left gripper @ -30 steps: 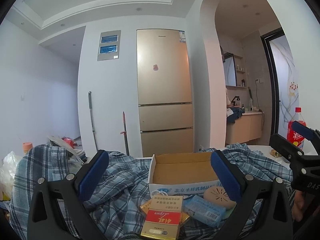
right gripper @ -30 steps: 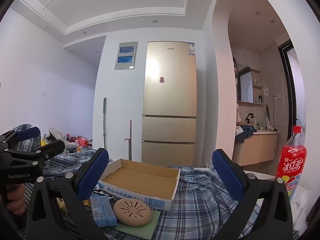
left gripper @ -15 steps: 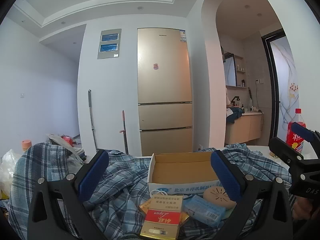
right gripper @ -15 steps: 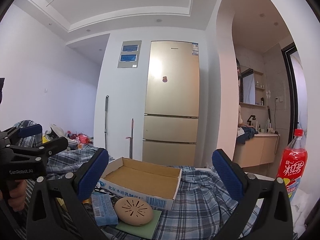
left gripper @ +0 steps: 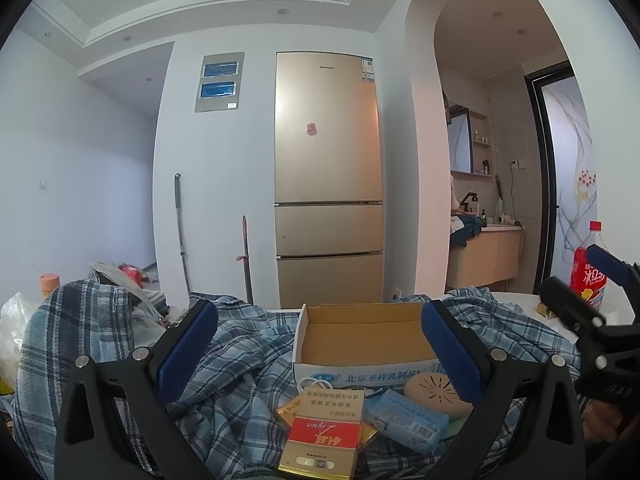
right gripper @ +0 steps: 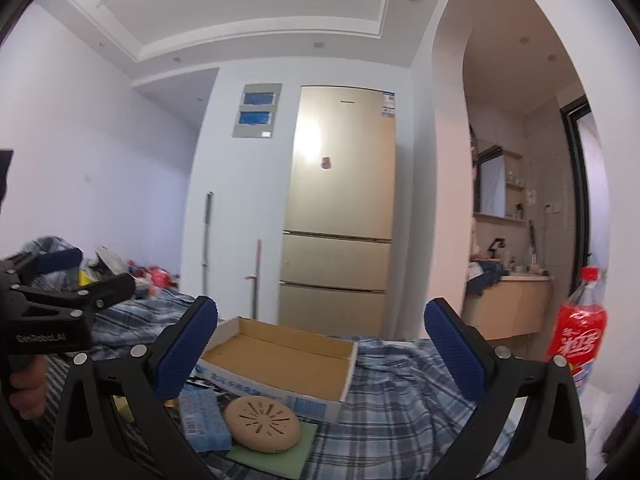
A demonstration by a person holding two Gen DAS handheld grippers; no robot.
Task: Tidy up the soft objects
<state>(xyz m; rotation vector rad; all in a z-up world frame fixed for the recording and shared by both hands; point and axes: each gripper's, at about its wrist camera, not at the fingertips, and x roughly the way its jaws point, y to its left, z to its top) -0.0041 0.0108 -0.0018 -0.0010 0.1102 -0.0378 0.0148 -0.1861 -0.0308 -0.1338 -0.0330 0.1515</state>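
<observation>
A blue plaid shirt (left gripper: 248, 364) (right gripper: 404, 400) lies rumpled over the table. On it stands an empty shallow cardboard box (left gripper: 360, 336) (right gripper: 280, 356). In front of the box lie a red and gold carton (left gripper: 320, 436), a blue tissue pack (left gripper: 404, 420) (right gripper: 202, 416), a tan round perforated case (left gripper: 436, 394) (right gripper: 262, 428) and a green pad (right gripper: 280, 454). My left gripper (left gripper: 320, 352) is open above the carton, holding nothing. My right gripper (right gripper: 320, 352) is open over the box, also holding nothing. Each gripper shows at the edge of the other's view.
A red soda bottle (right gripper: 576, 336) (left gripper: 590, 268) stands at the table's right end. Behind the table are a gold fridge (left gripper: 328, 176), two mop handles (left gripper: 182, 236) and an arch into a washroom. Bags and clutter (left gripper: 128, 272) lie far left.
Both views have shifted slightly; the right gripper has tilted up a little and its view is a bit blurred. Nothing was grasped or moved on the table.
</observation>
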